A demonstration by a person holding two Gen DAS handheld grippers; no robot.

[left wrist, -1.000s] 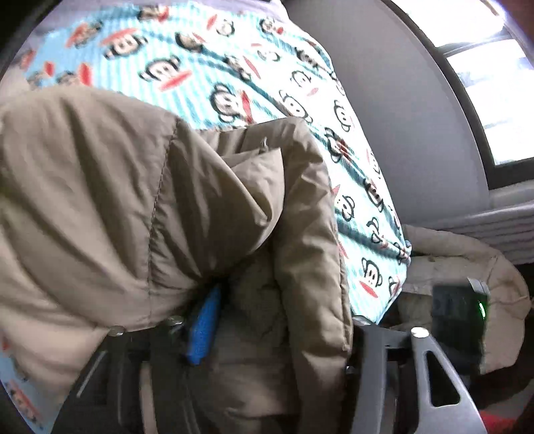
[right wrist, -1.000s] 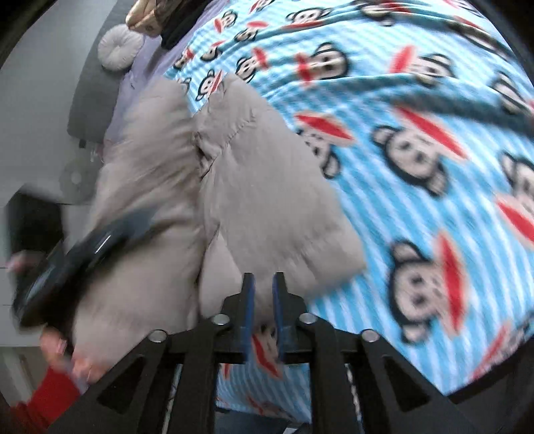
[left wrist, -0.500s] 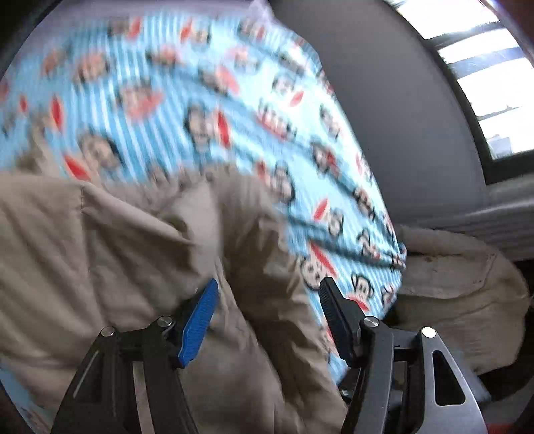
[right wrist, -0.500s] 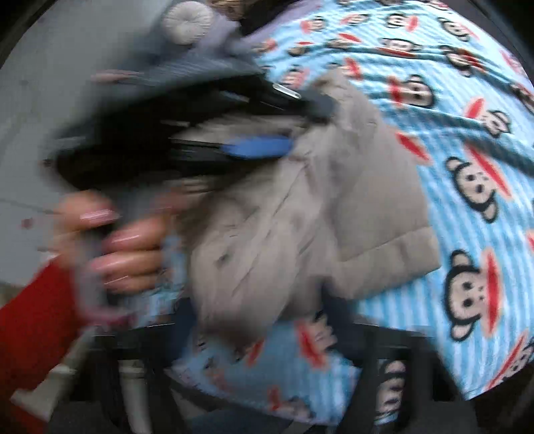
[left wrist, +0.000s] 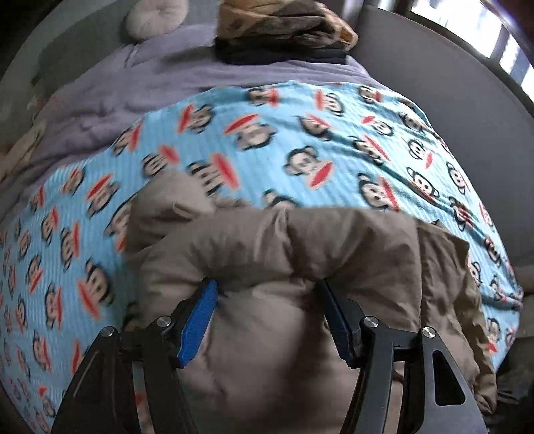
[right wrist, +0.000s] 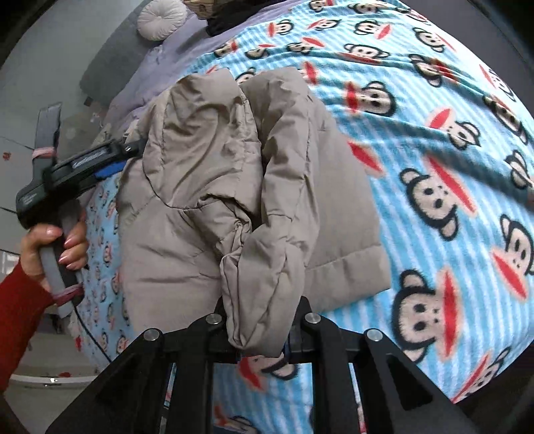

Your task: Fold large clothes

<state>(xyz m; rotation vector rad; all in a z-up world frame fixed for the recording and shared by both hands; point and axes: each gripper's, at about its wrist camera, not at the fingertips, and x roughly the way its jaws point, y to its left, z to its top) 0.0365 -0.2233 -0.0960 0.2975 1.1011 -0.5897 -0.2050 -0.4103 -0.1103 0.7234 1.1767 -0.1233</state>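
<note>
- Left tongs: spread wide, blue pads astride a puffy fold of the taupe puffer jacket without pinching it; grasping nothing.
- Right tongs: clenched on a bunched sleeve end of the same jacket, fabric spilling over both fingers.
- Puffer jacket: lying half folded on the monkey-print fleece blanket over the bed, near its front edge, sleeve drawn across the body.
- Handling, as a judgement: light for its bulk, soft and springy; quilted filling likely to push folds back open, smooth shell likely to slip from a shallow pinch.
- Best hold, as a judgement: hem band, cuffs or stitched seams, where padding is thin and the tongs can bite deep; puffy panels better pressed flat than gripped.
- Writing: pale lettering along the left gripper's body in the right wrist view, too small to read; no readable label or brand on the jacket.
- Further off: round cushion and a stack of folded clothes at the head of the bed.
</note>
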